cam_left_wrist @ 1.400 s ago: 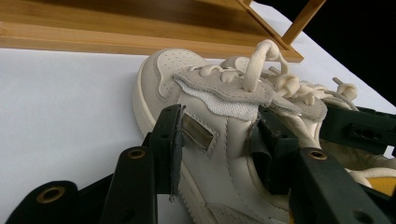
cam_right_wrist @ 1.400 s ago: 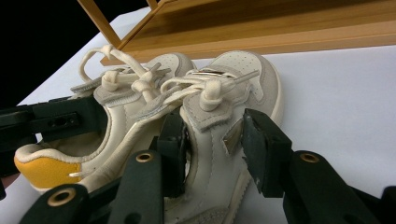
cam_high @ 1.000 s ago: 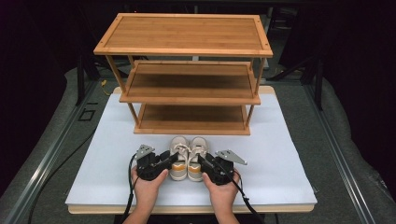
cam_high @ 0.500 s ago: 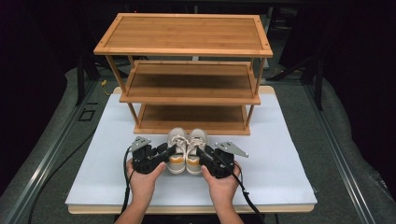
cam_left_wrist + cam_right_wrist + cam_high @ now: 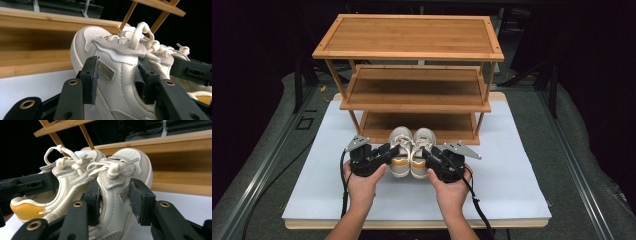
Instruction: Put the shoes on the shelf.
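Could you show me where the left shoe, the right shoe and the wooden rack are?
left shoe [image 5: 400, 150], high view, laced upper.
right shoe [image 5: 422, 150], high view, laced upper.
wooden rack [image 5: 412, 35], high view, top shelf.

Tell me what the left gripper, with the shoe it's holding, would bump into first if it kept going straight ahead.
Most likely the bottom shelf of the wooden rack. The left gripper is shut on the left shoe, whose toe points at that shelf's front edge. Whether the toe would clear the edge is hard to judge.

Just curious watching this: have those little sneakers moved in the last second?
Yes. The sneakers have moved forward, toward the wooden shoe rack; their toes now reach its bottom shelf.
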Demonstrator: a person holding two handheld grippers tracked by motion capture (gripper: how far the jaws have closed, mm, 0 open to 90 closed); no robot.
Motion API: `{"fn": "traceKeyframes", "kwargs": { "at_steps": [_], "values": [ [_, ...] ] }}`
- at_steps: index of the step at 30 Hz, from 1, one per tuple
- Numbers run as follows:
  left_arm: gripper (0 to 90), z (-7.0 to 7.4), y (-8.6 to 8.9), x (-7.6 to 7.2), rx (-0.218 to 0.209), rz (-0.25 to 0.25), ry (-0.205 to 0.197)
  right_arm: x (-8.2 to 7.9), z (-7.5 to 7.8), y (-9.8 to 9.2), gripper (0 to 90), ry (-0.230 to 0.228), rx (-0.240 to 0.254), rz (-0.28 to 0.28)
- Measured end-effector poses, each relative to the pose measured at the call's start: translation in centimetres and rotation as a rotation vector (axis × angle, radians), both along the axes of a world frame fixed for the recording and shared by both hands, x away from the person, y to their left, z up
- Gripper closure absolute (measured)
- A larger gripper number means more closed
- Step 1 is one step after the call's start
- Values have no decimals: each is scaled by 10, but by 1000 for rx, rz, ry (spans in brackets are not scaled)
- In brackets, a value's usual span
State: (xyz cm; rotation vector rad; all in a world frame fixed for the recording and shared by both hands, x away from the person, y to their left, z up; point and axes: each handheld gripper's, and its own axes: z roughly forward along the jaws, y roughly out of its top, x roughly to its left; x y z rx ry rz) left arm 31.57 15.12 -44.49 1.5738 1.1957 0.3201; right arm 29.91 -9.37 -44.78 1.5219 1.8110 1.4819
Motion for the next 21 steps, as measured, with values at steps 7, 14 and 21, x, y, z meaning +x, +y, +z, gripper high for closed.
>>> {"fn": "traceKeyframes", "kwargs": {
  "at_steps": [7,14,21],
  "values": [
    [570,16,2,-1,-4,1,-16,0,15,1,619,-24,4,-3],
    [570,30,6,-4,-12,2,-29,-2,30,4,619,-41,4,-4],
    [570,43,7,-6,-12,2,-47,-4,44,5,619,-62,3,0]
  ]
}}
